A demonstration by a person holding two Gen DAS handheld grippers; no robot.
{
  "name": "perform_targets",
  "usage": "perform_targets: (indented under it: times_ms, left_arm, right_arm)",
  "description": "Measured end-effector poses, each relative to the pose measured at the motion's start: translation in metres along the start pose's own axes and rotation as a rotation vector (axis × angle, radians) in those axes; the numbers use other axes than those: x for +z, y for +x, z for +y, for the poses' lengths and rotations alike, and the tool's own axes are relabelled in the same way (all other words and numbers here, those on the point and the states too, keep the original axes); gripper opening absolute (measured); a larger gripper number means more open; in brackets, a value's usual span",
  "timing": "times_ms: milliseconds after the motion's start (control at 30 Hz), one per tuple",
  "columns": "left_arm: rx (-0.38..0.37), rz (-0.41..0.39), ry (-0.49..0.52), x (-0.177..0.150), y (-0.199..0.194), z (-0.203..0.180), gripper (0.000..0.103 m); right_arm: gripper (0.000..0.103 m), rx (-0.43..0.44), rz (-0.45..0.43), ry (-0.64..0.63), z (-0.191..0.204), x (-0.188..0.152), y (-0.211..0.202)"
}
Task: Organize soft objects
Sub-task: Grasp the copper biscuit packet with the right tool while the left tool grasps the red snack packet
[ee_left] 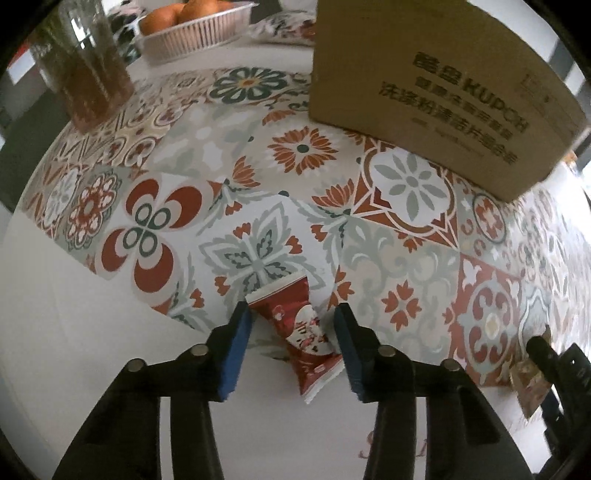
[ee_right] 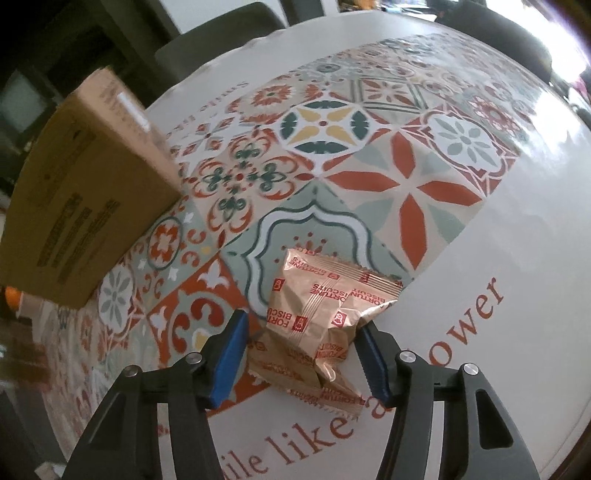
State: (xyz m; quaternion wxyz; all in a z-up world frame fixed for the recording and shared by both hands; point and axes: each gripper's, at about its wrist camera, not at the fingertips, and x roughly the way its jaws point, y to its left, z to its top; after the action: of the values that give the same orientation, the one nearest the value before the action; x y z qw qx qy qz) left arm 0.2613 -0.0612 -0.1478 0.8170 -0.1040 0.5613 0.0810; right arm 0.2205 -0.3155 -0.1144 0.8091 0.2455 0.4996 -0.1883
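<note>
Both grippers are down at the counter and both are lined up on a packet. The left gripper has its jaws spread wide, with the red packet lying flat between the blue pads, slanted across the gap. It sits where the tiled pattern gives way to the plain white border, near the counter's edge. Neither pad looks to be pressing it yet; there is daylight on both sides.

Over to the right gripper: jaws apart here too, and straddling the gold packets. I make it at least two of them, one piled on another, printed "Fortune Biscuits". The top one puffs up and its crinkled end appears to brush the right-hand pad; the left pad stands just clear. No squeeze shows on the wrapper. They also lie at the border of the pattern, by the printed lettering.

The box stands further in on the counter, well apart from either packet. It is probably the place to put them, though its top is out of view and I cannot say whether anything is inside.

So the score: early days, by my reading. Nothing is lifted, nothing is seen stowed. Still to do: close on each packet, carry it, drop it off.

At the far edge, a foil tray of oranges and a glass of amber drink stand by.
</note>
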Motion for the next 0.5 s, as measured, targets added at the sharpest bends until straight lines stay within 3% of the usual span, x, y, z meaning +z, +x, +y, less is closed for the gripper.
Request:
perform_targets:
  times_ms: [67,167,500]
  left_arm:
    - [-0.026,-0.014,0.016,-0.003,-0.004,0.003,0.038]
    - [-0.086,-0.021,0.015,-0.005,-0.009,0.014,0.023]
    - [-0.296,-0.032,-0.026,-0.005,-0.009,0.047,0.022]
  right_arm:
    - [0.058,0.012,-0.01,-0.032,0.005,-0.005,-0.003]
    - [0.058,0.033,-0.017,-0.079,0.014,-0.011,-0.009]
    - [0.058,0.097,-0.052,-0.256,0.056,-0.033,-0.029]
